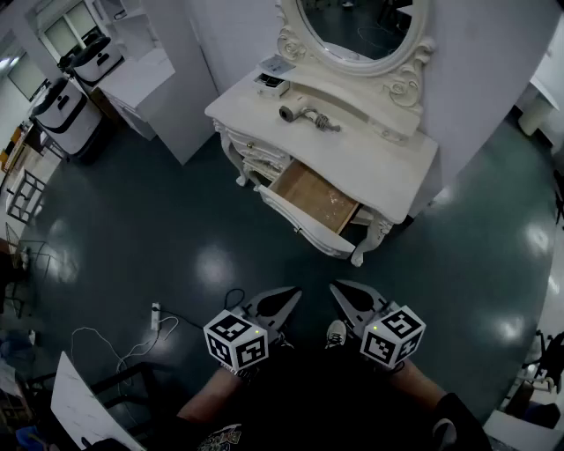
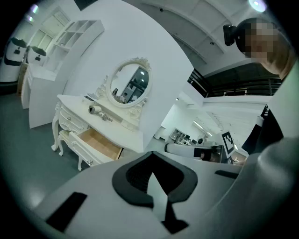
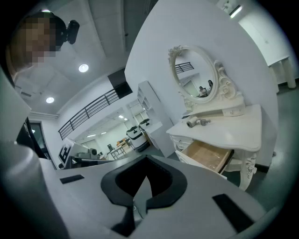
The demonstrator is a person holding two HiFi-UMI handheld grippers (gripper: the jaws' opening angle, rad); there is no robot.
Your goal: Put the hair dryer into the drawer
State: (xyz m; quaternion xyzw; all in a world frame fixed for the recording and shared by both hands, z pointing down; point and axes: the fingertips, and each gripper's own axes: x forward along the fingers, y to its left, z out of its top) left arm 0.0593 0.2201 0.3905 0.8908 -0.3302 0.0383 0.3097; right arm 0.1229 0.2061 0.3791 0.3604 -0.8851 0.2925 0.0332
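Note:
A grey hair dryer (image 1: 304, 115) (image 2: 97, 111) (image 3: 198, 122) lies on top of the white dressing table (image 1: 379, 163), in front of its oval mirror (image 1: 361, 26). Below the tabletop, one drawer (image 1: 313, 196) (image 2: 100, 142) (image 3: 207, 156) stands pulled out, its wooden bottom bare. Both grippers are far from the table, low in the head view over the dark floor. My left gripper (image 1: 288, 295) (image 2: 153, 177) is shut with nothing in it. My right gripper (image 1: 340, 288) (image 3: 145, 179) is likewise shut and empty. Both point toward the table.
A small white box (image 1: 275, 70) sits at the tabletop's left rear. A power strip with cable (image 1: 156, 315) lies on the floor to the left. White cabinets (image 1: 154, 84) and wheeled machines (image 1: 70, 110) stand far left. A white board (image 1: 84, 405) leans at bottom left.

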